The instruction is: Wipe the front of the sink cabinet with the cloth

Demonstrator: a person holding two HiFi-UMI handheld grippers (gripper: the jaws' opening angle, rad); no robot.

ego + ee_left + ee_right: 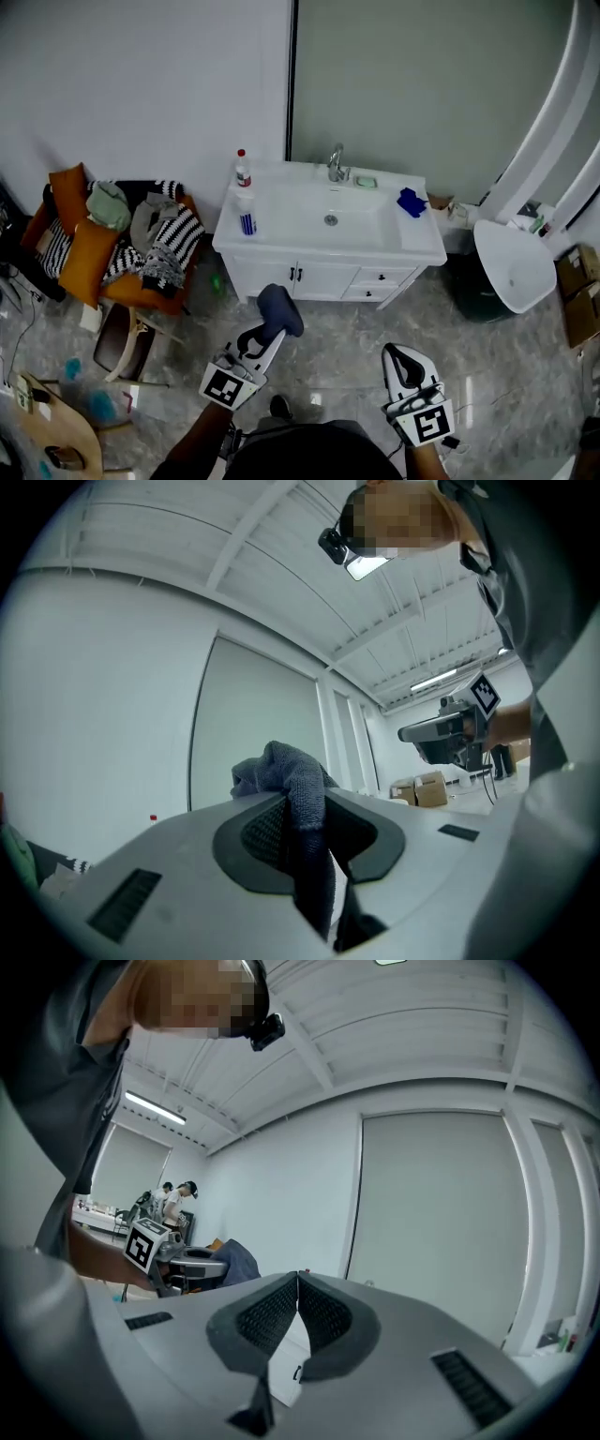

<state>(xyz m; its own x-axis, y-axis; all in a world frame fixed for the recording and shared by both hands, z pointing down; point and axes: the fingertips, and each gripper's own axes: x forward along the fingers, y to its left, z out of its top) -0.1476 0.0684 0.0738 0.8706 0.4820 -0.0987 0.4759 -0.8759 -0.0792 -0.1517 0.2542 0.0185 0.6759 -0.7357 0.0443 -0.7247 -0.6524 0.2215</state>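
Above the floor [337, 375], left gripper [265, 330]: clenched on cloth [280, 309]
Right gripper [401, 356]: jaws pressed together, empty
Cabinet [319, 279]: ahead, apart from both

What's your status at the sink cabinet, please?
Left tool shut on cloth, short of cabinet. Right tool shut, empty. Chair left of cabinet, clear of path.

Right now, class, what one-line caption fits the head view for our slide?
Left tool grips a dark cloth, right tool shut and empty, both held short of the white sink cabinet.
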